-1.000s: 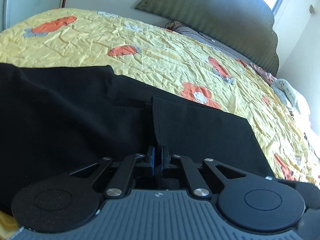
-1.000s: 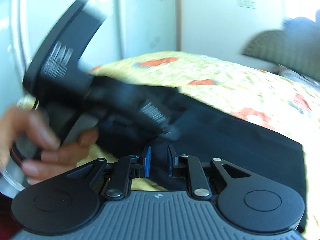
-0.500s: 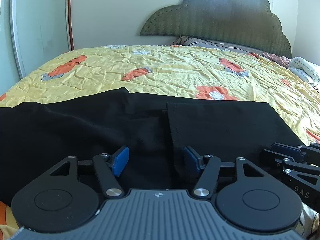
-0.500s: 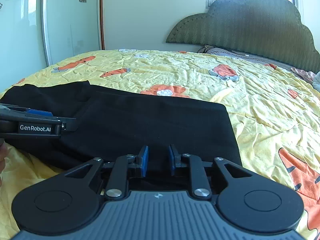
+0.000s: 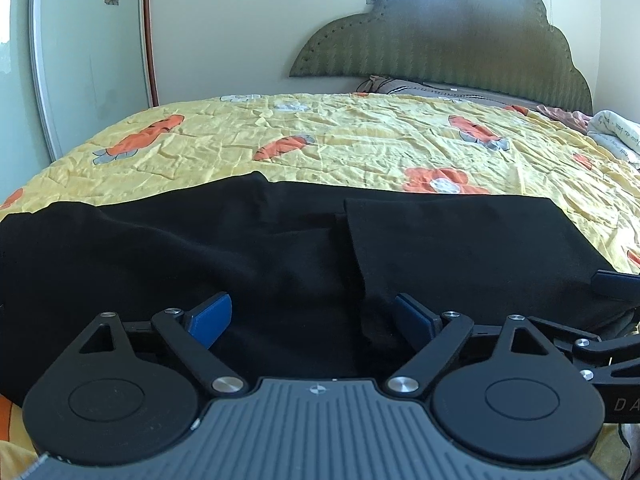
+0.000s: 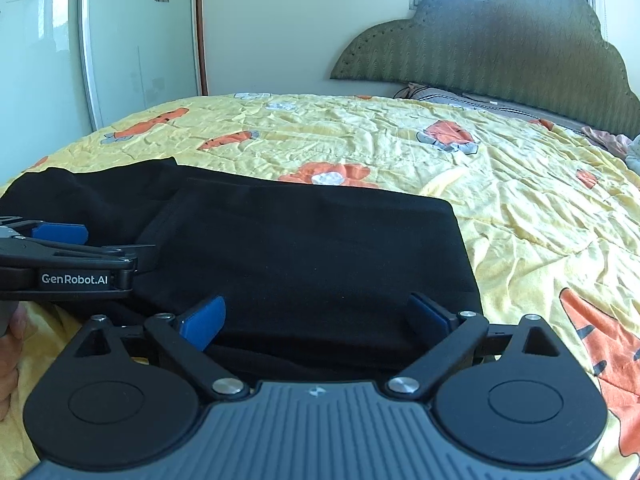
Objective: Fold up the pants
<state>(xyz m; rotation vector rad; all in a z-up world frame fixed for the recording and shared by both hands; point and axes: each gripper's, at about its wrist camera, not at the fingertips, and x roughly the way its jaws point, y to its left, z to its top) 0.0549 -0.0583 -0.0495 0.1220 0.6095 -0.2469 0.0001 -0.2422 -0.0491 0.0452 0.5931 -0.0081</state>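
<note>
Black pants lie flat on the yellow bedspread, with one part folded over on the right. In the right wrist view the folded layer fills the near middle. My left gripper is open and empty at the near edge of the pants. My right gripper is open and empty at the near edge of the folded layer. The left gripper also shows in the right wrist view, and part of the right gripper shows in the left wrist view.
The yellow bedspread with orange prints stretches to a green headboard. Pillows and bedding lie at the far right. A mirrored wardrobe stands at the left.
Both grippers let go of the pants and opened: the left by half a second ago, the right since. The views swung level and the folded layer now lies flat.
</note>
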